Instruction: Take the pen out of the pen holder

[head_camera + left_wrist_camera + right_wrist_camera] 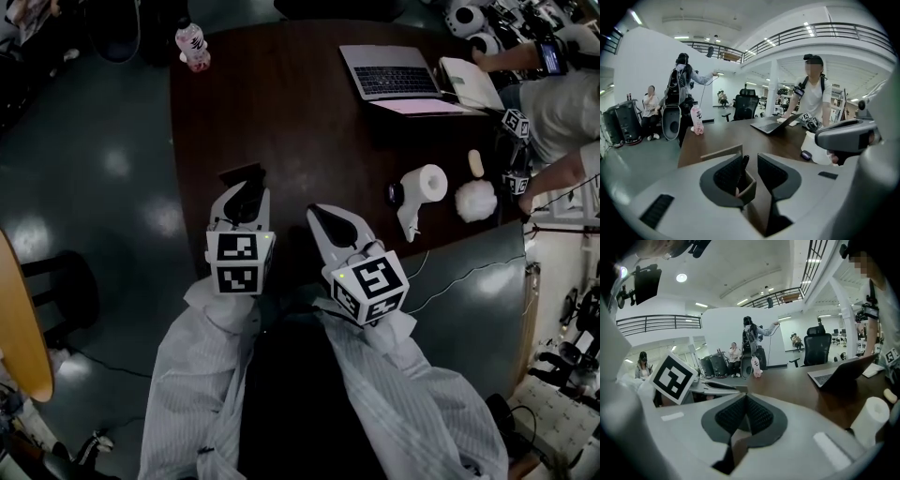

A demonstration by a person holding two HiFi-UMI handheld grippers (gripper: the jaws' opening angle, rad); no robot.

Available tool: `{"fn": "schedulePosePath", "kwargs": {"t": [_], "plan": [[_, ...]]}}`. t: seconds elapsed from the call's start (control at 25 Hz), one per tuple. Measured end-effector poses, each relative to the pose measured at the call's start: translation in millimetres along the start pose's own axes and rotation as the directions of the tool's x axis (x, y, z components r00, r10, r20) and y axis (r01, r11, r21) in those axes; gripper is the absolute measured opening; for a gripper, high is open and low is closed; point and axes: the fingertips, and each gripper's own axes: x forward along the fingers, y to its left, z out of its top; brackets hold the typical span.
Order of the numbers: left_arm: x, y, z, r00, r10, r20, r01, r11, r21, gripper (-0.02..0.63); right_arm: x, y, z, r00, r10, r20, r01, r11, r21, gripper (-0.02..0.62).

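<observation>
A dark desk (300,122) in an open office with a railed gallery; other people stand and sit in the background.

**Pen.** The black pen (743,165) stands in the holder (749,186), a small brown open box near the desk's near edge. Its upper end rises above the rim and leans toward the left-hand pad. The pen is not yet out.

**Left claw.** The left claw (751,171) is open, its jaws moderately apart and holding nothing. The pen stands between the jaws, just beside one pad and clear of the other. A corner of the holder also sits in the gap. Whether that pad touches the pen cannot be told.

**Right claw.** The right claw (745,412) is closed, its pads meeting with nothing between them. In the head view it hangs beside the left claw, apart from the holder.

**Surroundings.** A laptop (394,73), a bottle (192,45) and a paper roll (427,181) lie well apart from the holder.

**Risks.** The step in hand appears to be closing on the pen.
- The holder's wall lies within the gap, so the jaws may pinch the wall along with the pen, and the box would lift too.
- The pen is off centre, so the far pad may push it sideways and tip the holder.
- Nothing braces the box, because the right claw is off it.
</observation>
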Motion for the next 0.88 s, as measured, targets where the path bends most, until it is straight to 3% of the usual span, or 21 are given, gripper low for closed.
{"fn": "schedulePosePath", "kwargs": {"t": [0.28, 0.6, 0.88], "plan": [[27, 1, -11, 0.997, 0.072, -0.009, -0.072, 0.997, -0.027, 0.160, -4, -12, -6, 0.999, -0.032, -0.008, 0.032, 0.999, 0.034, 0.002], [39, 10, -24, 0.971, 0.239, 0.013, -0.240, 0.971, 0.017, 0.160, -7, -21, -13, 0.998, -0.048, -0.027, 0.049, 0.997, 0.054, 0.002], [47, 21, -31, 0.961, 0.276, -0.011, -0.276, 0.961, -0.009, 0.155, -8, -27, -20, 0.998, -0.052, -0.043, 0.055, 0.996, 0.067, 0.002]]}}
